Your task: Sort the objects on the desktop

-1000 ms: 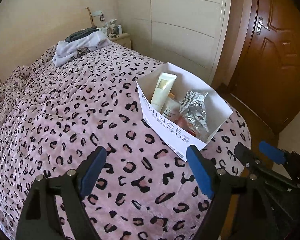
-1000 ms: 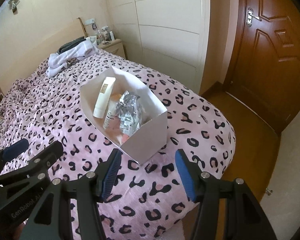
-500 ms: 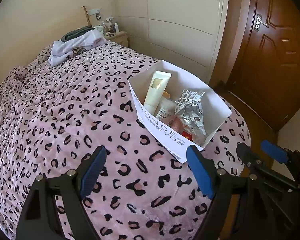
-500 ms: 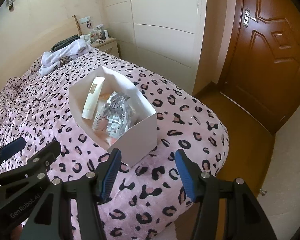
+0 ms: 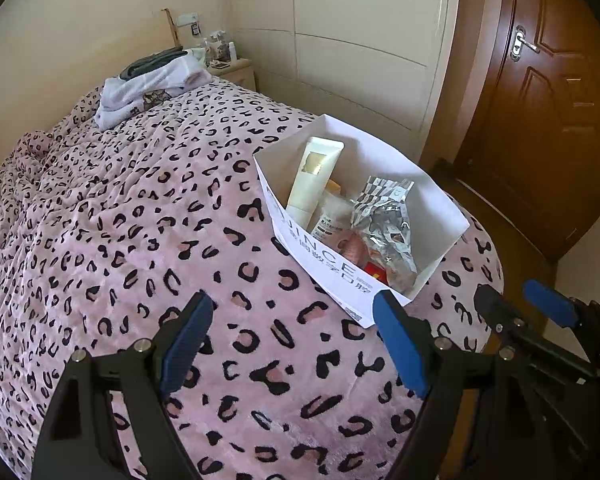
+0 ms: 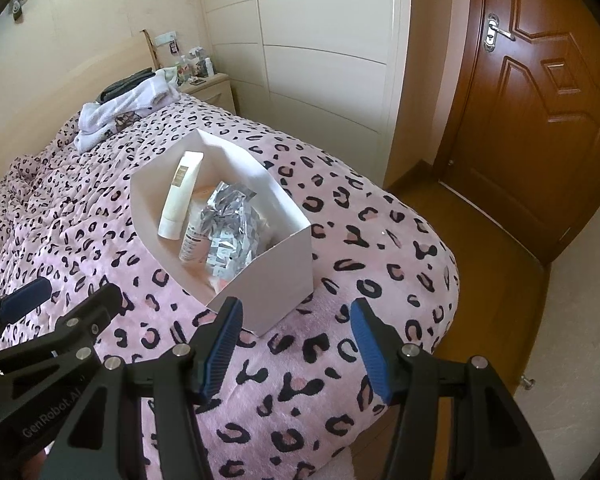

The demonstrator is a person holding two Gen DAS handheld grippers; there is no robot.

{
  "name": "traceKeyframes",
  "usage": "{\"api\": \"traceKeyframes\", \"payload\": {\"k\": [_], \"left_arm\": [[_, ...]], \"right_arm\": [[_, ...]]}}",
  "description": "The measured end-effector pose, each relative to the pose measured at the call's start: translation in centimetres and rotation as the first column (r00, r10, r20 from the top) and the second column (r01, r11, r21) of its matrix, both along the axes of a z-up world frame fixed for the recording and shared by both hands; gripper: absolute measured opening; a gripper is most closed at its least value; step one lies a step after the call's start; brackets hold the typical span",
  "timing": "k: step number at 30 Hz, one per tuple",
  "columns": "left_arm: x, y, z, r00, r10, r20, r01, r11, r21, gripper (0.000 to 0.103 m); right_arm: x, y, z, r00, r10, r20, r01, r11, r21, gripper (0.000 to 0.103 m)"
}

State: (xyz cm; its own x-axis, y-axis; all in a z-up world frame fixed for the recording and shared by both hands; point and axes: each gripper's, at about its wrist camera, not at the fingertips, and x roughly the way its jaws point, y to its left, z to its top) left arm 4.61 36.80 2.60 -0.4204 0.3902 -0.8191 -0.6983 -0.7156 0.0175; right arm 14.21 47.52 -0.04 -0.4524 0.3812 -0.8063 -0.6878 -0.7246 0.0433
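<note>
Jaws of both grippers spread empty above the blanket [image 5: 140, 220], the white box [image 6: 276, 280] just ahead.

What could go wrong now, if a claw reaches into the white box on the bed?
The white box sits on a soft blanket near the bed's foot; a push may tip or slide it. The crinkled silver pouch covers smaller items, so a claw may catch it instead. The cream tube leans and may slip.

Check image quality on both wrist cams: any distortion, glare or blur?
Left wrist: strong fisheye bending of the door, dark vignette corners, scene sharp. Right wrist: same bowing on the wardrobe, daylight even, glare only on the silver foil pack in the white box; no motion blur.
</note>
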Motion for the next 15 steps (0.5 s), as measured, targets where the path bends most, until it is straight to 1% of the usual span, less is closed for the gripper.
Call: {"api": "traceKeyframes", "payload": {"k": [8,15], "left_arm": [[-0.6,-0.1,-0.3,1.000,0.011,0.002,-0.011,1.000,0.000,0.083],[-0.7,-0.2,-0.1,1.000,0.010,-0.018,-0.010,1.000,0.011,0.084]], "right_arm": [[-0.6,0.1,-0.1,1.000,0.001,0.005,-0.001,1.000,0.002,0.058],[-1.1,0.0,0.1,1.000,0.001,0.009,-0.001,1.000,0.024,0.058]]}}
